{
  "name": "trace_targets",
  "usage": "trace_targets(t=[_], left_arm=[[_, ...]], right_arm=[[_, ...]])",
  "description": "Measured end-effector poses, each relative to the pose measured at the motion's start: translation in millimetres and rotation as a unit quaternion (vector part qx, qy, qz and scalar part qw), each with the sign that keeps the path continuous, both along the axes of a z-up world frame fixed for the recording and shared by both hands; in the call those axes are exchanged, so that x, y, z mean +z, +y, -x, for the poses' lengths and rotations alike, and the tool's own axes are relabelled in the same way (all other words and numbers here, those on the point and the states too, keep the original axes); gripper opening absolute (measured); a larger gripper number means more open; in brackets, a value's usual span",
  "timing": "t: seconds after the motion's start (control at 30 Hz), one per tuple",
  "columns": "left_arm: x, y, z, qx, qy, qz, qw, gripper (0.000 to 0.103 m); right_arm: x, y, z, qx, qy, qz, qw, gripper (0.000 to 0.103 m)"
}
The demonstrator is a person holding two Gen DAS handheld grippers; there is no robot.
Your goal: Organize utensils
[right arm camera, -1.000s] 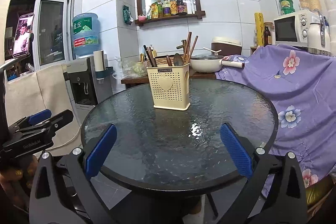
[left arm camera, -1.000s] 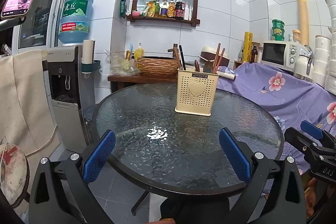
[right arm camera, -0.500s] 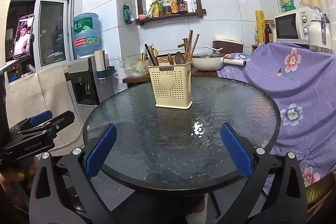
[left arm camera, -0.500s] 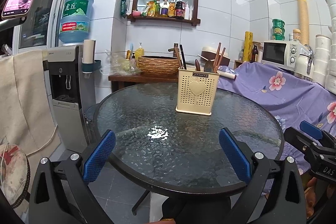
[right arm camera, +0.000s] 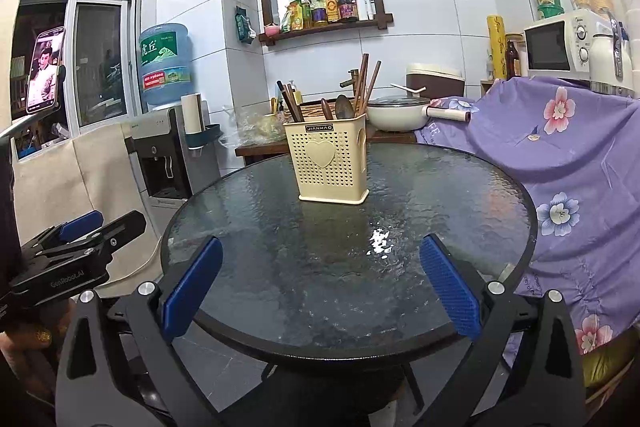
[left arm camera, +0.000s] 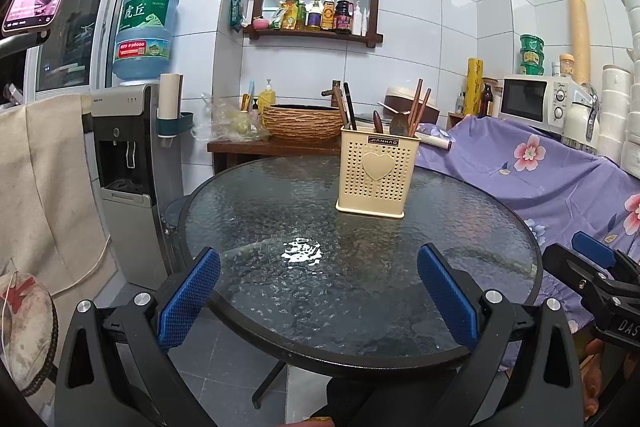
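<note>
A round glass-topped desk with a dark rim stands in a white-tiled kitchen corner. Toward its far side sits a cream perforated utensil holder with a heart on its front, upright, with chopsticks and spoon handles standing up out of it. The rest of the glass is bare, catching a patch of glare.

The left gripper hangs at the near edge of the desk with its blue-padded fingers spread wide and nothing between them. The right gripper is beside it, its fingers just as wide apart and empty.

Behind the desk a wooden side table carries a woven basket. Above it a wooden wall shelf holds bottles. To the left stands a water dispenser with a blue jug on top; to the right a purple flowered cloth drapes below a white microwave.
</note>
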State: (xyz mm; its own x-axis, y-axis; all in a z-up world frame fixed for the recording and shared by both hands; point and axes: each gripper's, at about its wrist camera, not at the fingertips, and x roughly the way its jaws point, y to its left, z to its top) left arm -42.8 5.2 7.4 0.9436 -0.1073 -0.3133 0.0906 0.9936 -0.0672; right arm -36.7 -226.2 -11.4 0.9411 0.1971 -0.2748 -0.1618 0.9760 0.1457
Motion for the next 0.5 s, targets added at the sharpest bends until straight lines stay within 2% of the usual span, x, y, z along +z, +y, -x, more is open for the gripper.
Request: trace_targets(t=[0.5], left_arm=[[-2.1,-1.1,-3.8,-0.009,0.010,-0.001,0.9999,0.097]], right_arm=[[0.0,-0.2,2.0,-0.002,-0.001,0.004,1.000,0.097]])
